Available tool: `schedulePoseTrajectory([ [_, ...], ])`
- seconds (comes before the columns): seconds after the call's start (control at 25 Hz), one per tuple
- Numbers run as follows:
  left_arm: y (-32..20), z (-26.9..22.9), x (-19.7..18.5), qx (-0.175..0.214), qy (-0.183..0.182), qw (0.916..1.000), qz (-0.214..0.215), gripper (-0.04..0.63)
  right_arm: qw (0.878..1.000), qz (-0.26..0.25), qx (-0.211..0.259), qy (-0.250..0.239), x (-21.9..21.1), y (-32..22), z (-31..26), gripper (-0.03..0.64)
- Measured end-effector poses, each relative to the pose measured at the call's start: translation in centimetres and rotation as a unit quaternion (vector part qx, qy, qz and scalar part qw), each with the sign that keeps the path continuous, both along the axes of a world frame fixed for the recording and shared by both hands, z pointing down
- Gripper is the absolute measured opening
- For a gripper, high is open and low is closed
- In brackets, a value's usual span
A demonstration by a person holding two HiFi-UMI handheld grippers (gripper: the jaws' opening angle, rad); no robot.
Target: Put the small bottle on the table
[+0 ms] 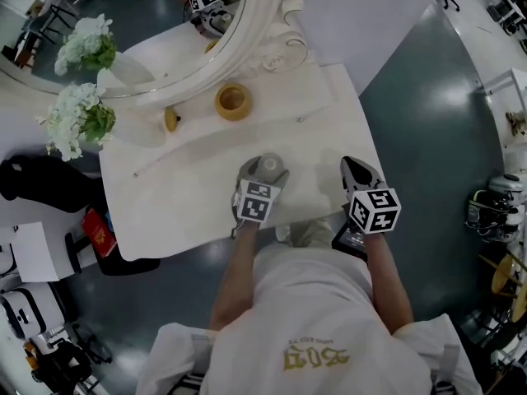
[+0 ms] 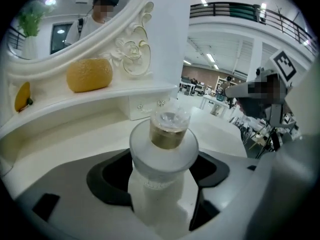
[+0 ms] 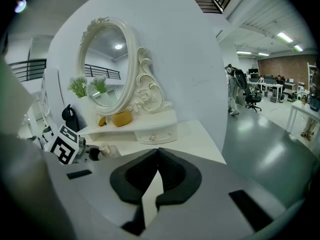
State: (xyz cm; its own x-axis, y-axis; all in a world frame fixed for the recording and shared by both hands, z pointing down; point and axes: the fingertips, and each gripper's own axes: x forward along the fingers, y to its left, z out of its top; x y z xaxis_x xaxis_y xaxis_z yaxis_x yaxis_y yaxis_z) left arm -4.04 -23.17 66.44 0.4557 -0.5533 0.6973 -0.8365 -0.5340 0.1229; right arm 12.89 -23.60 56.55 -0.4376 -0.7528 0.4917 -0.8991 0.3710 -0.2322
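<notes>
The small bottle is frosted white with a gold neck and a clear cap. My left gripper is shut on its body, the cap pointing away along the jaws. In the head view the bottle is over the front middle of the white dressing table; I cannot tell whether it touches the top. My right gripper is shut with nothing in it, a hand's width to the right of the bottle, over the table's front right part. In the right gripper view its jaw tips meet.
A yellow bowl and a small yellow object sit on the raised shelf below the oval mirror. White flowers in a vase stand at the back left. A black bag lies off the table's left edge.
</notes>
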Motion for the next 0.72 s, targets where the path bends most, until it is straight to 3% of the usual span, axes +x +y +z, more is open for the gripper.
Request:
schedulePoseTrajectory([
  [0.36,1.8,-4.2,-1.3,0.036,0.064,0.9959,-0.053,0.345,0.999,-0.010,0.038,-0.010,0.3,1.2,-2.1,0.013],
  [0.6,3.1,-8.0,-2.3,0.093,0.071,0.9910,-0.065,0.239,0.998,-0.014,0.051,-0.026,-0.5,2.8,-3.2,0.013],
  [0.72,3.8,-9.6,-2.6,0.112,0.078,0.9886,-0.064,0.141,0.998,-0.022,0.052,-0.029,-1.2,3.8,-3.3,0.012],
])
